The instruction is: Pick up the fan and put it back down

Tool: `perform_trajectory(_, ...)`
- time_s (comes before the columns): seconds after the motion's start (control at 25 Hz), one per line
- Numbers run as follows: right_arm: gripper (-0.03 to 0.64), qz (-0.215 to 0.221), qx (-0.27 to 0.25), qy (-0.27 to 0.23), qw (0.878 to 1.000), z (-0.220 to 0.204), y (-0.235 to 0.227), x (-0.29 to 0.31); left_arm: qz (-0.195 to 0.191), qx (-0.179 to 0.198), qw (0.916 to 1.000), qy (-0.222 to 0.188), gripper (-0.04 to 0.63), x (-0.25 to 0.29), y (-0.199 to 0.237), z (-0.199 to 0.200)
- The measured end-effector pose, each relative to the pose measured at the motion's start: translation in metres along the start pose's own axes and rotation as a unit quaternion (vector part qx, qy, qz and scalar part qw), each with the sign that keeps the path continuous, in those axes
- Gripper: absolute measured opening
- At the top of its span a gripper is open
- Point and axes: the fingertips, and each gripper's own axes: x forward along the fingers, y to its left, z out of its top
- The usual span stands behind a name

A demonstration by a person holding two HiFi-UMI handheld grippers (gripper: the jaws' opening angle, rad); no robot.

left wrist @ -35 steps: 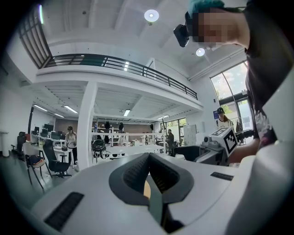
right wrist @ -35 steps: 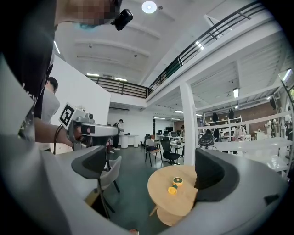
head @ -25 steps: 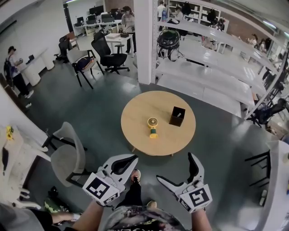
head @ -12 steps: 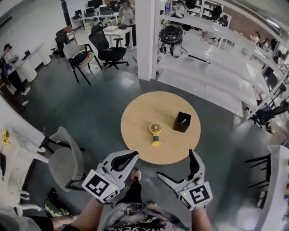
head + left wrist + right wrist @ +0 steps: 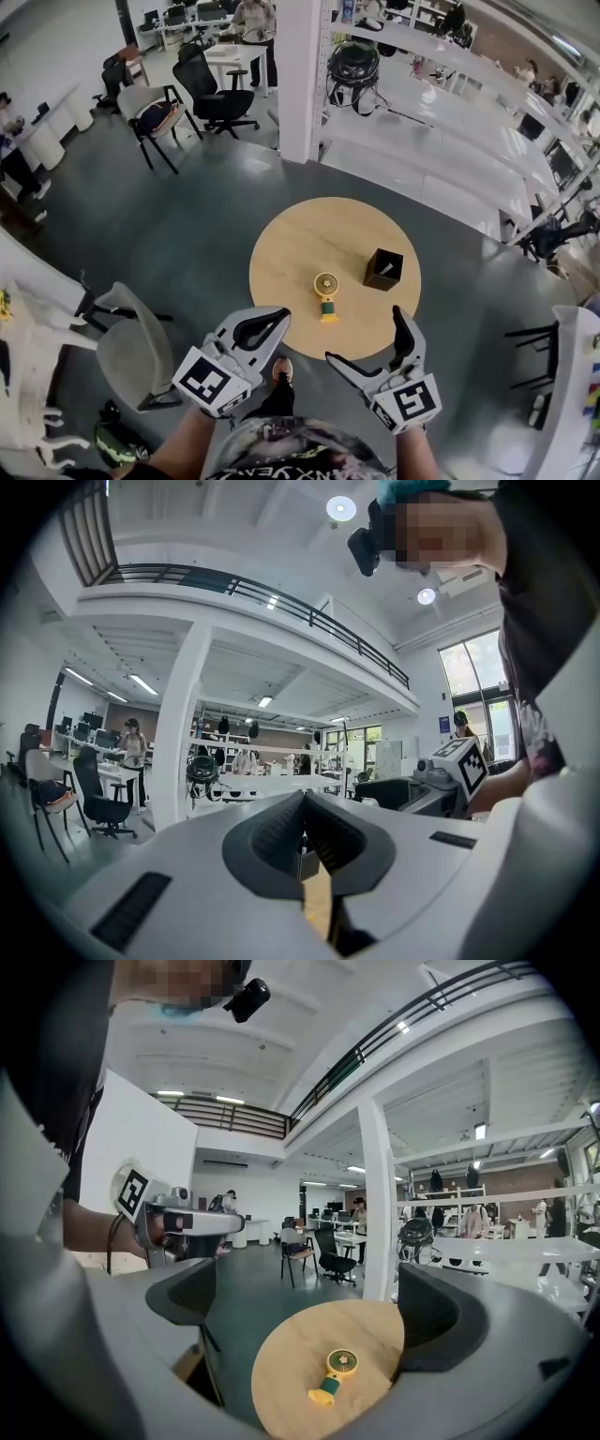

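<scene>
head view: small yellow-green fan

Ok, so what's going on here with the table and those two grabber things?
A person stands at a round wooden table with tongs in each hand. A small yellow fan lies flat on the table near a black box, and nothing touches it. The left tongs are shut and empty. The right tongs are open and pointed toward the fan, but well short of it. The pick-up has not begun.

Head and right views: shared table
</scene>
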Motion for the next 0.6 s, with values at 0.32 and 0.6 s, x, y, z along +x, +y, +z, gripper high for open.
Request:
perform_trajectory(0.32,0.586,-0.022,0.006,0.008,1.0,0.014,-0.019,0.06,-0.026,0.004,0.9996,-0.001,0.017,0.027,0.063,0.006)
perform_trajectory(0.6,0.586,-0.042,0.014,0.016,0.999,0.019,-0.028,0.096,-0.046,-0.005,0.9989,0.002,0.017,0.041,0.1,0.005)
